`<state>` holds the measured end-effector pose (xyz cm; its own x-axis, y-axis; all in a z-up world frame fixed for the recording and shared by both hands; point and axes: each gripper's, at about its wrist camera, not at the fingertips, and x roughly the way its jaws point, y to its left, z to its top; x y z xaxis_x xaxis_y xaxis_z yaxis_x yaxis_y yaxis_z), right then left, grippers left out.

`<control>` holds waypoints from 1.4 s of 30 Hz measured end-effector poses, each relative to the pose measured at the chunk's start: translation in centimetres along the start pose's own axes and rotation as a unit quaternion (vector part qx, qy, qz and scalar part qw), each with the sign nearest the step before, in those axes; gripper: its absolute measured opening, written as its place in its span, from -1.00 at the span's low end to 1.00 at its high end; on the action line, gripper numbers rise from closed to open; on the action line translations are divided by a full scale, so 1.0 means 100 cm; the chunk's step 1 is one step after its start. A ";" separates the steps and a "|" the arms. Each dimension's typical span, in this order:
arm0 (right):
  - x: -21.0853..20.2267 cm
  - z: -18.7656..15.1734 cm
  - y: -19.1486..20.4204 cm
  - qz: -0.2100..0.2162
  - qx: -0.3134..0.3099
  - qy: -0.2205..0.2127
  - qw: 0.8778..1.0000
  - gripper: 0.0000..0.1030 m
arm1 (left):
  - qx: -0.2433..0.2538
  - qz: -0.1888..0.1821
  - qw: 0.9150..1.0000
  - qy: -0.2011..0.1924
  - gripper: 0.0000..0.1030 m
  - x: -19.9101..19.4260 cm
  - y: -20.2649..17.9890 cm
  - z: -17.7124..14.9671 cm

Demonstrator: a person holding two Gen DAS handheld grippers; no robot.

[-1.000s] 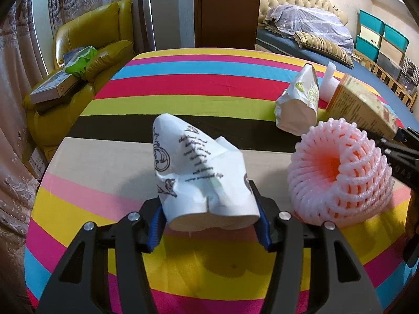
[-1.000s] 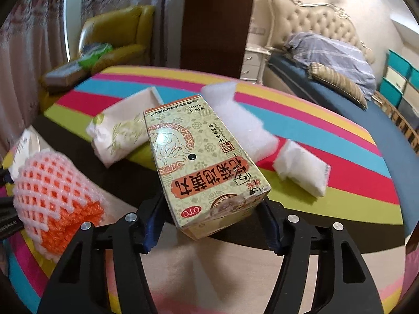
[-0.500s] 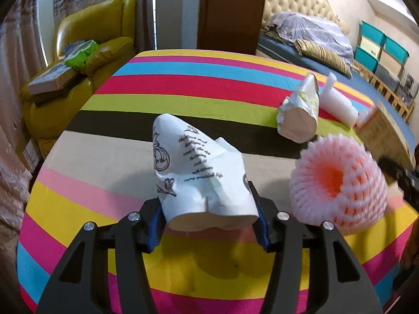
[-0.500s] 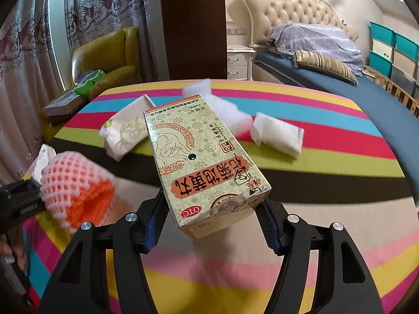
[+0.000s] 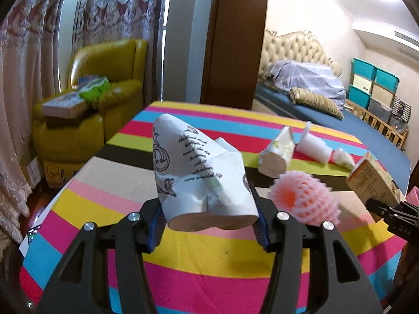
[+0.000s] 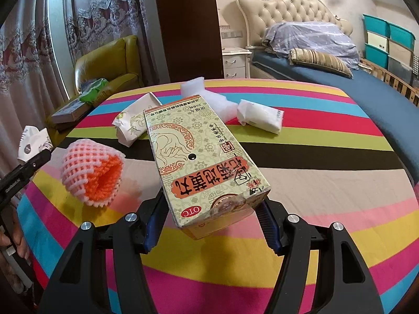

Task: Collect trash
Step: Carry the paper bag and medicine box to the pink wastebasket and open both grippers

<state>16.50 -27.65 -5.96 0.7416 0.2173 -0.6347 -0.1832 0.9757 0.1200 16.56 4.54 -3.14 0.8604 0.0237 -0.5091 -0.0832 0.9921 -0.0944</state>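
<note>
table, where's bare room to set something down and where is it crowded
Free: the near stripes of the table, right of the foam net, and the right side past the white packet. Crowded: the far middle, where the printed paper bag, white foam and packet cluster.

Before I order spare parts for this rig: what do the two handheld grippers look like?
Both look alike. The left gripper and the right gripper each have two matte black plastic fingers with cut-out openings, silver screws at the joints, and blue ribbed pads on their inner faces. Seen from the side, the left one carries small white lettering, too small to read. No cables or sleeves show.
</note>
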 end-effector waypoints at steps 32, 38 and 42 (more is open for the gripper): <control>-0.087 -0.027 -0.044 -0.039 0.007 -0.079 0.996 0.20 | 0.155 -0.142 0.977 -0.037 0.04 -0.056 -0.164 -0.020; -0.106 -0.030 -0.064 -0.058 0.018 -0.094 0.994 0.20 | 0.184 -0.159 0.969 -0.049 0.04 -0.061 -0.199 -0.022; -0.118 -0.034 -0.080 -0.073 0.027 -0.103 0.992 0.20 | 0.196 -0.174 0.964 -0.049 0.04 -0.060 -0.221 -0.020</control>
<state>7.05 -38.13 -2.00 0.8753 0.0685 -0.4787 -0.0334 0.9961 0.0815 12.24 -17.78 0.30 0.8465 -0.3260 -0.4208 0.3987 0.9121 0.0956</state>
